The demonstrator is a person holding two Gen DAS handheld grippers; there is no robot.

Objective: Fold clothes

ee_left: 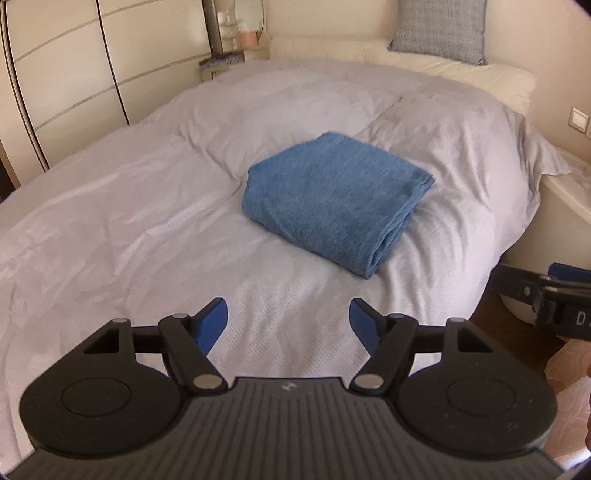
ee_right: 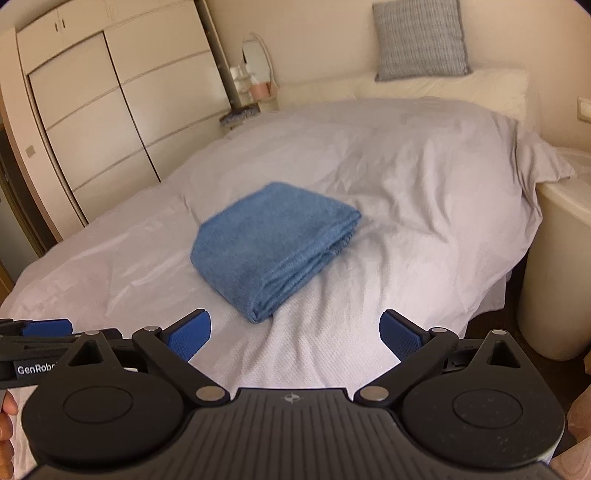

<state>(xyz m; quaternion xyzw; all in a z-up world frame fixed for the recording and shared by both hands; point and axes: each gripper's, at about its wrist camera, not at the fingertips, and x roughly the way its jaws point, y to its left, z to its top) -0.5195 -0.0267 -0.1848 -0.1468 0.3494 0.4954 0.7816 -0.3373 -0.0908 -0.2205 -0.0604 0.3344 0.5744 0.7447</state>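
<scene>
- Blue cloth [ee_left: 334, 205] lies as a neat, layered rectangle at the middle of both frames, apart from either gripper.
- Left gripper [ee_left: 290, 321] at the lower centre of its frame has its fingers spread wide, holding nothing, over the bare duvet.
- Right gripper [ee_right: 295, 334] at the lower centre of its frame is likewise spread and empty, just short of the cloth's nearest corner.
- White duvet [ee_left: 122, 206] on the bed carries the cloth; a grey pillow [ee_left: 439, 29] sits at the upper right.
- Judgement: the cloth already lies folded as the task wants; whether more clothes wait out of view, I cannot tell.
</scene>
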